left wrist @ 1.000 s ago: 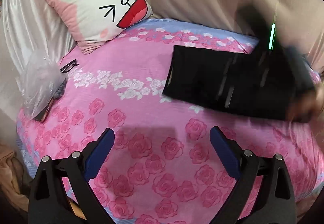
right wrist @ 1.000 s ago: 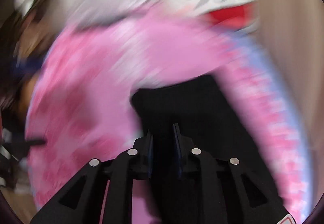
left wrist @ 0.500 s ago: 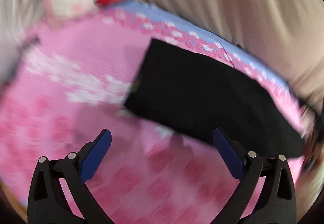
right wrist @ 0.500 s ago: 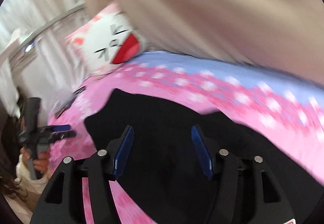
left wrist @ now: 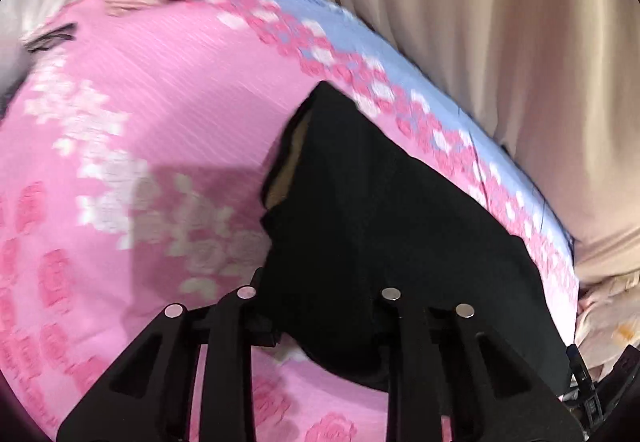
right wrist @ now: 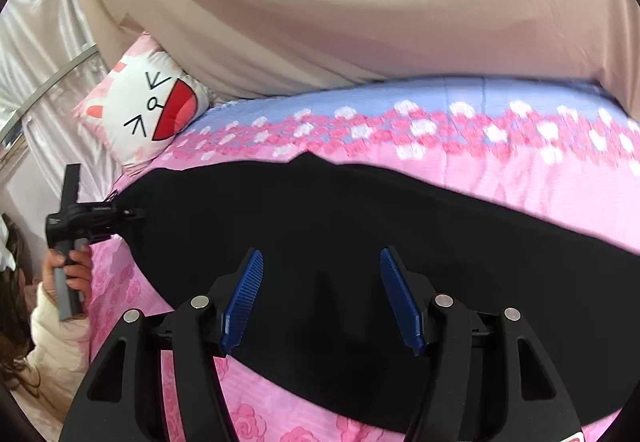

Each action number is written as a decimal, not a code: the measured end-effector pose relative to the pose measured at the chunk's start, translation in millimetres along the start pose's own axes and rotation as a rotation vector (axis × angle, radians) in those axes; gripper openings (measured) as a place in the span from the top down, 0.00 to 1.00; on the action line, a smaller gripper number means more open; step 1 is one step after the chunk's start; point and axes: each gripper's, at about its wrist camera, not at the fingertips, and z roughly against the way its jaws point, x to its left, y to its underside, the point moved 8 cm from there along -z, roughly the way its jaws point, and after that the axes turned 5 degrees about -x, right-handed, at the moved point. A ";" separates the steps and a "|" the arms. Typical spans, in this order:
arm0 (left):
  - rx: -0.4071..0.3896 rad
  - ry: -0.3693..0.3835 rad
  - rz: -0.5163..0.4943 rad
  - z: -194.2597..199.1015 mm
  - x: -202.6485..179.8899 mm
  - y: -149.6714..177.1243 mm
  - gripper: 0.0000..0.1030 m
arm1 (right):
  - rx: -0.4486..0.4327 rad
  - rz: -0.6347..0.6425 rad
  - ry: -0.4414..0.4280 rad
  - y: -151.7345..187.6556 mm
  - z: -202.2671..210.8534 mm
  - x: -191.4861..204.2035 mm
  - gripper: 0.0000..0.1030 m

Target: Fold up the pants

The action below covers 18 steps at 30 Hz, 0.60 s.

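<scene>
The black pants [right wrist: 360,242] lie flat on the bed [right wrist: 520,178]; the left tongs [left wrist: 320,306] have just been closing and now pinch the near corner, while the right tongs [right wrist: 320,298] hang open above the cloth with nothing between the pads. The left bite looks shallow, so a lift may let the corner slip. With only one end held, the cloth may drag and bunch instead of folding square.

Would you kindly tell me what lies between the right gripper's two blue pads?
In the right wrist view, only the black pants, lying below the open right gripper on the pink bedspread; nothing is pinched.
</scene>
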 end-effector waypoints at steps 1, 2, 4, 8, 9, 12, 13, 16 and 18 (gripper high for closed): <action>-0.002 -0.013 -0.032 -0.6 0.3 2.6 0.76 | 0.013 0.038 -0.002 -5.1 -7.5 2.5 0.41; 0.015 -0.038 -0.041 -7.8 2.3 7.8 0.75 | 0.026 0.061 -0.011 -9.1 -15.8 2.1 0.41; 0.035 -0.068 -0.055 -19.6 3.9 19.4 0.72 | 0.063 0.086 -0.041 -19.4 -39.8 0.9 0.41; -0.003 -0.140 -0.061 -8.1 8.2 20.2 0.56 | 0.123 0.105 -0.108 -51.4 -99.3 9.2 0.41; 0.003 -0.141 -0.054 -10.0 11.6 20.3 0.55 | 0.136 0.113 -0.104 -55.6 -111.9 9.8 0.41; 0.004 -0.152 -0.056 -7.7 15.5 25.8 0.53 | 0.238 0.133 -0.096 -58.3 -170.1 10.3 0.82; -0.001 -0.168 -0.067 -7.7 15.1 27.1 0.51 | 0.297 0.129 -0.094 -52.0 -193.4 11.3 0.83; -0.009 -0.207 -0.086 -10.5 15.4 25.7 0.47 | 0.213 0.249 -0.021 -65.8 -209.8 16.3 0.87; -0.012 -0.226 -0.094 -14.3 13.4 23.6 0.45 | 0.221 0.258 0.001 -67.1 -223.9 12.3 0.86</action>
